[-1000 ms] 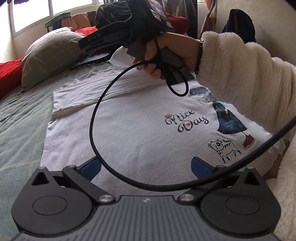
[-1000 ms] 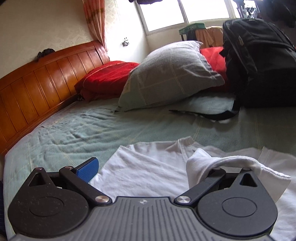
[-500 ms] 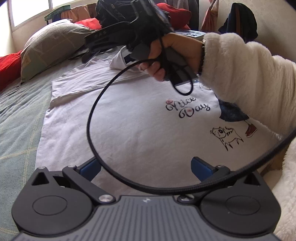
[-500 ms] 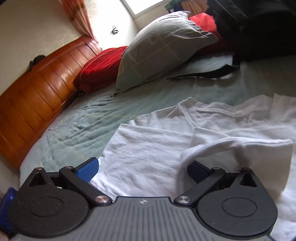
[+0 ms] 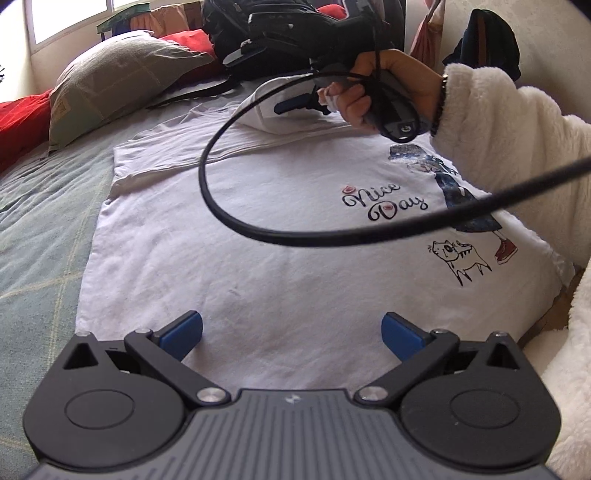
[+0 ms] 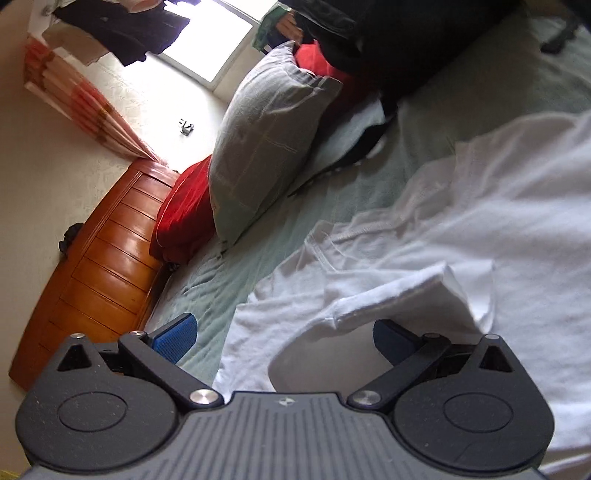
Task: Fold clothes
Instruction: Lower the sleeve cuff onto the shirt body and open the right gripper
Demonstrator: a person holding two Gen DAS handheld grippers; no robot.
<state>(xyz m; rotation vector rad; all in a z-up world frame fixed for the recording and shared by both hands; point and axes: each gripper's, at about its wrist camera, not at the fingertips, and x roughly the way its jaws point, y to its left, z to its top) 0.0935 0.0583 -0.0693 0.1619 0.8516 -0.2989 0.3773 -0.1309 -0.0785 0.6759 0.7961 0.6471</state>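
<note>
Black cable (image 5: 229,218) (looped) over T-shirt (image 5: 280,266)

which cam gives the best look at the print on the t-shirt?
Left wrist. The t-shirt lies flat on the bed there, and its print, "Nice Day" lettering with a cartoon figure and a cat, shows in full. The right wrist view shows only plain white fabric near the collar and a folded sleeve; no print visible.

A bed with a pale green checked cover (image 5: 40,229) carries a white printed cotton T-shirt (image 5: 280,236), a grey-green pillow (image 5: 110,74), a red cushion (image 6: 181,218) and a black backpack (image 5: 273,33).
</note>
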